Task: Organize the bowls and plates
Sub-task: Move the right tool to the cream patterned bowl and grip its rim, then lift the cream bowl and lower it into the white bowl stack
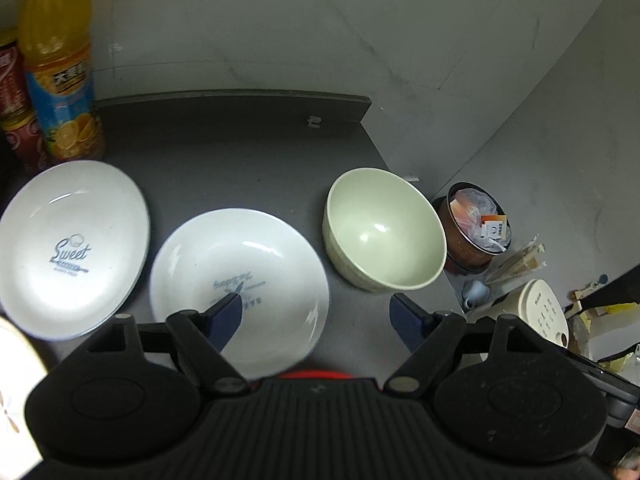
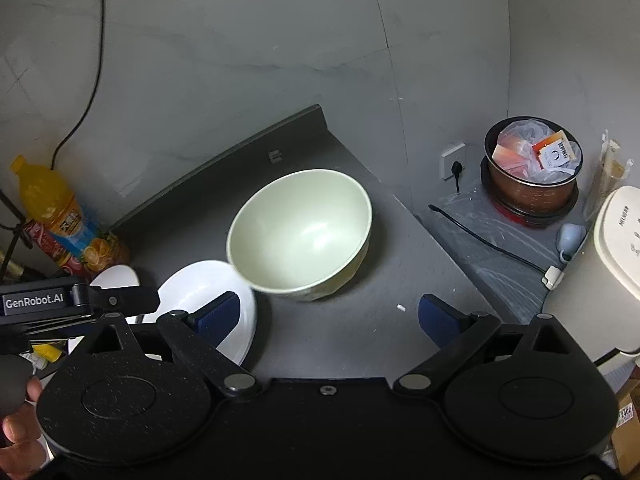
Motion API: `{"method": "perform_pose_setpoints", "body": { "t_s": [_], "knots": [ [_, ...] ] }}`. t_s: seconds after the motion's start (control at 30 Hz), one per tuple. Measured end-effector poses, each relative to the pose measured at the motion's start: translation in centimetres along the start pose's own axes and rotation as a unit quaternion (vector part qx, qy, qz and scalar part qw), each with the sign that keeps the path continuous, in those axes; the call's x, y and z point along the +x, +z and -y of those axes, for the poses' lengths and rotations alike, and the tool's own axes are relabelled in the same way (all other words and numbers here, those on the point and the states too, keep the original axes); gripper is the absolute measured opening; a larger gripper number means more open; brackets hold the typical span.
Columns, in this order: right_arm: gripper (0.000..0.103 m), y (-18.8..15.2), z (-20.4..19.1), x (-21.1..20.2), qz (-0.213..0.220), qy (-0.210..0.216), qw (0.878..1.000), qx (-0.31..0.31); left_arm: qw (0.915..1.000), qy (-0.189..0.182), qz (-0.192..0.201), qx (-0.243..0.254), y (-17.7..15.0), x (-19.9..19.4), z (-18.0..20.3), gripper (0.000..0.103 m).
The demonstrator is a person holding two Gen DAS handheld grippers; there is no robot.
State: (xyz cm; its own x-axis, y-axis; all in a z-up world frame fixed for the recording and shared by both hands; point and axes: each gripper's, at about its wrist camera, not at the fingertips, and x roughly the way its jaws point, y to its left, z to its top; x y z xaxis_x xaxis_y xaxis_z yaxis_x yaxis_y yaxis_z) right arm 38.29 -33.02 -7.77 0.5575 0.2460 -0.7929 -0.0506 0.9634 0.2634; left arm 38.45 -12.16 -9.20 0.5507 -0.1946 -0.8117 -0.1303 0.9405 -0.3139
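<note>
Two white plates lie on the dark grey counter (image 1: 240,152): one printed "Sweet" (image 1: 74,248) at the left, a second plate (image 1: 240,292) in the middle. A pale green bowl (image 1: 384,228) stands upright to their right. My left gripper (image 1: 316,316) is open; one of its fingers (image 1: 226,316) hangs over the middle plate's inside, the other is beyond its right rim. In the right wrist view, my right gripper (image 2: 330,316) is open just short of the bowl (image 2: 300,236), nothing between its fingers. The middle plate (image 2: 208,300) lies at its left.
An orange juice bottle (image 1: 56,68) and a red container (image 1: 16,112) stand at the counter's back left. Right of the counter, lower down, are a copper pot (image 2: 532,184) full of packets, a blue cup (image 2: 570,238), a black cable (image 2: 488,240) and a white cooker (image 2: 608,264).
</note>
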Motion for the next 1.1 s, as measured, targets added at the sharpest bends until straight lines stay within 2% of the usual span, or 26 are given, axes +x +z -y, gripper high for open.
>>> {"method": "perform_pose_setpoints", "body": {
  "t_s": [0.5,0.8,0.93,1.03,1.1],
  "knots": [
    [0.087,2.8,2.4,5.5,-0.038,0.023,0.999,0.003,0.9994,0.014,-0.017,-0.026,2.6,6.8,2.5,0.079],
    [0.075,3.3,2.6,9.0,-0.071,0.032,0.997,0.013,0.9977,0.026,-0.037,-0.05,3.8,10.5,1.6,0.075],
    [0.065,3.3,2.7,10.2,-0.085,0.034,0.996,0.014,0.9977,0.011,-0.043,-0.052,4.3,11.7,1.7,0.073],
    [0.062,3.2,2.7,10.9,-0.095,0.037,0.995,0.018,0.9969,0.017,-0.052,-0.056,4.5,12.7,1.7,0.066],
    [0.056,3.1,2.9,11.4,-0.103,0.04,0.993,0.031,0.9965,0.013,-0.055,-0.061,4.6,13.4,1.8,0.057]
  ]
}}
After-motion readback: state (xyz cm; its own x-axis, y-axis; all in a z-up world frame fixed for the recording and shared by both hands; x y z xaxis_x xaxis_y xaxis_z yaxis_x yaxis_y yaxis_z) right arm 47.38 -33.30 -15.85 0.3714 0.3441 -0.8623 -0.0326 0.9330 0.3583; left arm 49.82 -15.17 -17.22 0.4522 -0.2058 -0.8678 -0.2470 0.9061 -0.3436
